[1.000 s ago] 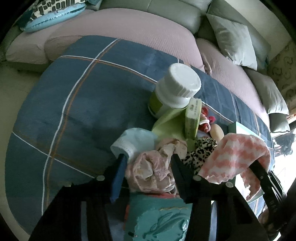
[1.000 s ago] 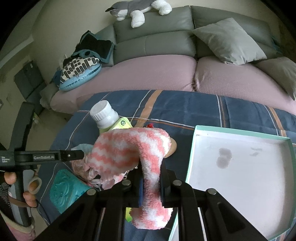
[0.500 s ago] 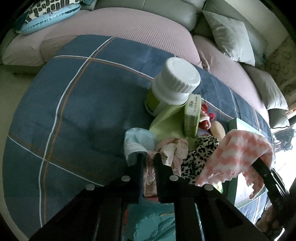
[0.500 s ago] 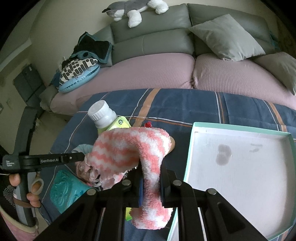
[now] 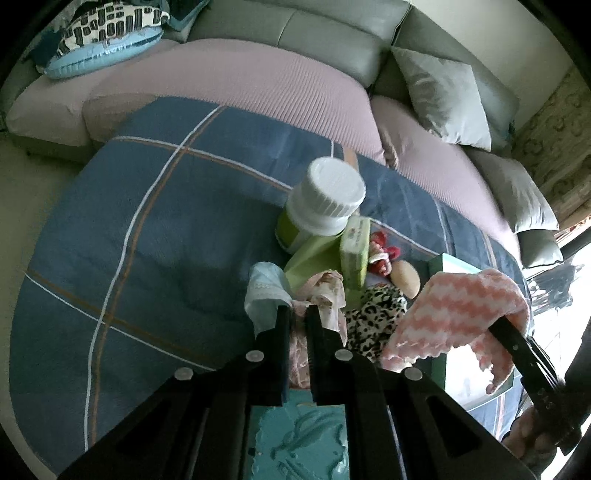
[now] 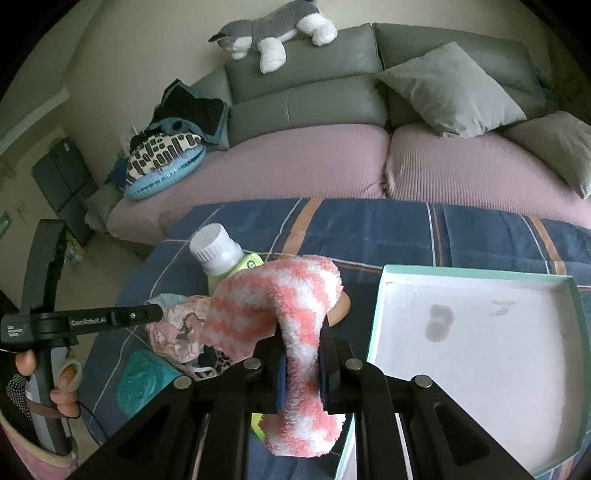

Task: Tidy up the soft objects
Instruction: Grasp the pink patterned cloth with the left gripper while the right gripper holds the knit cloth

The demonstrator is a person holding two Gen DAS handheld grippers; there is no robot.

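Observation:
My left gripper point(image 5: 298, 314) is shut on a crumpled pale pink cloth point(image 5: 325, 295) in a pile on the blue plaid blanket point(image 5: 155, 229). A light blue cloth point(image 5: 264, 291) and a leopard-print cloth point(image 5: 373, 314) lie beside it. My right gripper point(image 6: 301, 354) is shut on a pink-and-white fuzzy sock point(image 6: 280, 306), held above the pile, left of the open white box point(image 6: 480, 354) with a teal rim. The sock also shows in the left wrist view point(image 5: 458, 314).
A white-capped green bottle point(image 5: 321, 203), a green carton point(image 5: 354, 251), a red-and-white small item point(image 5: 382, 254) and a tan rounded object point(image 5: 404, 277) sit in the pile. A teal embossed item point(image 5: 306, 439) lies near me. The sofa point(image 6: 332, 92) with pillows and a plush dog point(image 6: 273, 29) stands behind.
My left gripper has closed on the pale pink cloth; it was open around it one second ago. The right gripper still holds the sock, nearly unmoved.

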